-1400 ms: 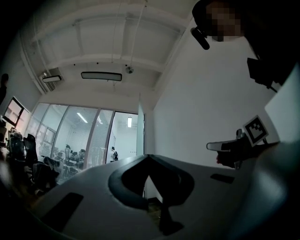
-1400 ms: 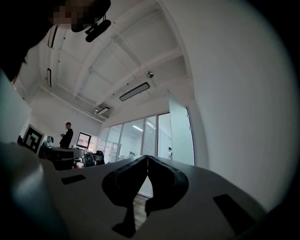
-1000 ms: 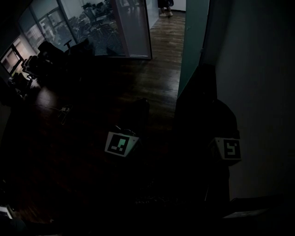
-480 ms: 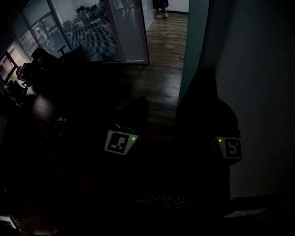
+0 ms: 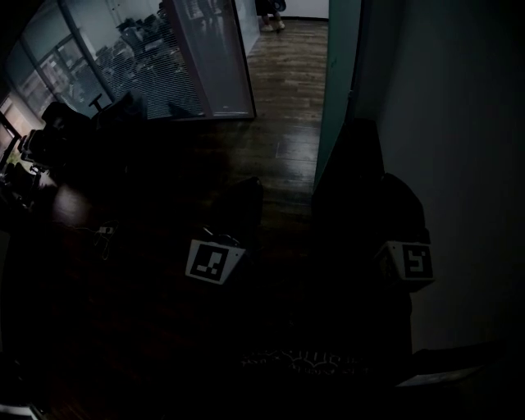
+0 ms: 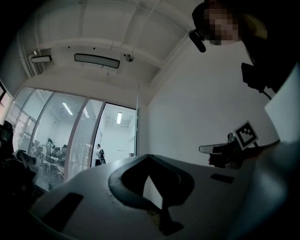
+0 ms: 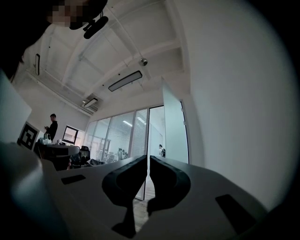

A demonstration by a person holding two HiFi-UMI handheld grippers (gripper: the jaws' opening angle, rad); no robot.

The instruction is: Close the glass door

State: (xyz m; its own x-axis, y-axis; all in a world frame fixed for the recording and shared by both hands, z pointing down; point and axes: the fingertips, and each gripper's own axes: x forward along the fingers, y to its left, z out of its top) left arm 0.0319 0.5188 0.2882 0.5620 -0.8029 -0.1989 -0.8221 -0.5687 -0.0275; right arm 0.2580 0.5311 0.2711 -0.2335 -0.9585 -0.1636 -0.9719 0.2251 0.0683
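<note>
The glass door (image 5: 338, 90) stands open against the white wall (image 5: 459, 148), a tall greenish panel seen edge-on; it also shows in the right gripper view as a pale pane (image 7: 171, 126) straight ahead. My left gripper (image 5: 244, 193) is held over the dark wooden floor, left of the door's foot. Its jaws (image 6: 149, 158) touch at the tips with nothing between them. My right gripper (image 5: 365, 143) is a dark shape close beside the door's edge; I cannot tell whether it touches. The right gripper (image 7: 148, 159) is shut and empty.
A glass partition with blinds (image 5: 193, 66) closes off an office with chairs (image 5: 70, 123) at the back left. A corridor of wooden floor (image 5: 287, 74) runs ahead, with a person's feet (image 5: 271, 20) at its far end. Another person (image 7: 50, 126) stands by a monitor.
The door's foot and the partition's corner have slid lower and leftward in the head view: I have moved closer to the door. Both grippers kept their places in the view.
</note>
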